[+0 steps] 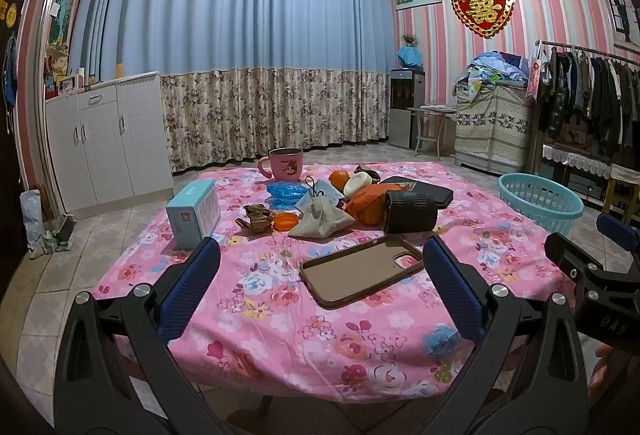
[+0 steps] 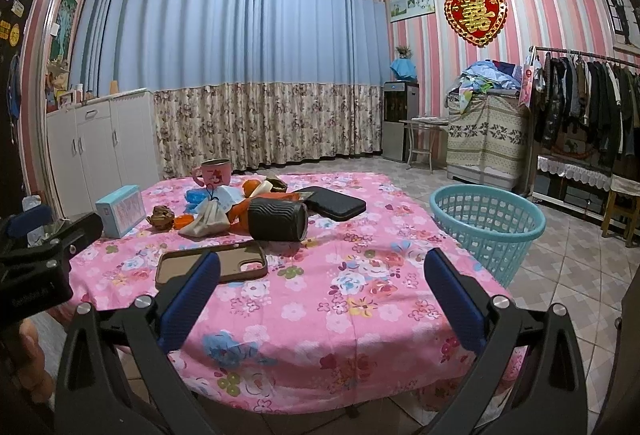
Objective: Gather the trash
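Observation:
A pile of clutter lies mid-table on the pink floral cloth [image 1: 280, 315]: a crumpled brown wrapper [image 1: 256, 219], an orange lid [image 1: 285, 222], a white paper pouch [image 1: 320, 221], blue plastic [image 1: 286, 193], orange peel and wrapping [image 1: 366, 205]. A teal basket [image 1: 540, 201] stands at the table's right, also in the right wrist view [image 2: 486, 223]. My left gripper [image 1: 320, 287] is open and empty above the near table edge, straddling a brown phone case [image 1: 360, 269]. My right gripper [image 2: 320, 291] is open and empty, right of the case [image 2: 212, 263].
A pink mug [image 1: 285, 164], light blue box [image 1: 194, 213], black ribbed roll [image 1: 410, 213] and black pouch [image 1: 424, 191] share the table. White cabinets [image 1: 104, 143] stand left, a clothes rack [image 1: 592, 91] right, a water dispenser [image 1: 406, 107] at the back.

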